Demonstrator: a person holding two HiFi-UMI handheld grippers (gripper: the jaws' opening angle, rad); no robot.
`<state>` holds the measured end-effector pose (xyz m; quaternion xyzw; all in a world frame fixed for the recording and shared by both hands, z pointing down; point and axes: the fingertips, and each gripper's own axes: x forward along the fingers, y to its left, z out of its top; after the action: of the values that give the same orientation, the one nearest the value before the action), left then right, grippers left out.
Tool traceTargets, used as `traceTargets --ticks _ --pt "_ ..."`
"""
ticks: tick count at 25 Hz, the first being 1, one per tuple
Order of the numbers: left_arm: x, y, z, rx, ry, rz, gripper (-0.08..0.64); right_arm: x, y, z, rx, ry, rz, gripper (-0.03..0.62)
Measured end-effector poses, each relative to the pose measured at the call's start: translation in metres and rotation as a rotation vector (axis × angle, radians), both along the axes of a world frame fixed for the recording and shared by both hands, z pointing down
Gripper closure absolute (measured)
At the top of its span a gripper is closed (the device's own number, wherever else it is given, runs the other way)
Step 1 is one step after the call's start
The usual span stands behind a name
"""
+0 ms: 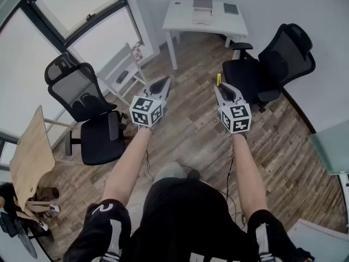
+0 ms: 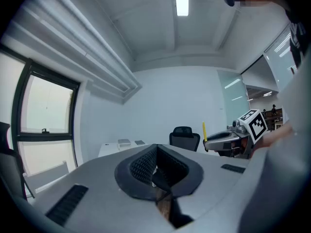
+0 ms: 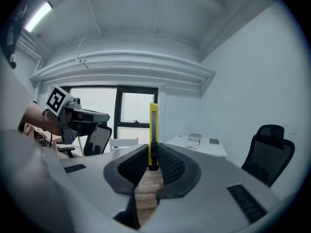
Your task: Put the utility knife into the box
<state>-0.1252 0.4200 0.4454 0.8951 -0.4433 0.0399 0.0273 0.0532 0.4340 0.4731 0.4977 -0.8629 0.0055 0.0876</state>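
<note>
A yellow utility knife [image 3: 153, 125] stands upright between the pads of my right gripper [image 3: 153, 152], which is shut on its lower end. In the head view the utility knife [image 1: 219, 79] pokes up from the tips of the right gripper [image 1: 222, 89], held in the air above the wooden floor. My left gripper [image 1: 164, 82] hovers beside it at the same height. Its pads [image 2: 146, 164] meet with nothing between them. The left gripper view also catches the right gripper [image 2: 224, 139] and the utility knife [image 2: 204, 130]. I cannot make out the box for certain.
A white desk [image 1: 180, 16] with a few flat items stands far ahead by the wall. Black office chairs [image 1: 278, 59] [image 1: 90, 113] flank the floor; a white chair [image 1: 122, 70] sits by the window. A wooden chair [image 1: 27, 157] is at left and a glass tabletop [image 1: 332, 146] at right.
</note>
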Motion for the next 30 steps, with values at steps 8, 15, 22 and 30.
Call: traceTargets --ticks 8,15,22,30 --pt "0.009 -0.032 0.004 -0.005 0.007 0.006 0.535 0.005 -0.030 0.002 0.001 0.001 0.003 0.517" --pt "0.011 -0.096 0.017 -0.010 0.023 0.014 0.535 0.011 -0.088 0.017 -0.023 0.024 0.020 0.517" --pt "0.003 -0.200 0.021 -0.019 0.041 0.031 0.535 0.009 -0.188 0.013 -0.035 0.050 0.045 0.517" --pt "-0.027 -0.301 0.026 -0.031 0.068 0.041 0.535 -0.012 -0.284 0.008 -0.051 0.101 0.061 0.517"
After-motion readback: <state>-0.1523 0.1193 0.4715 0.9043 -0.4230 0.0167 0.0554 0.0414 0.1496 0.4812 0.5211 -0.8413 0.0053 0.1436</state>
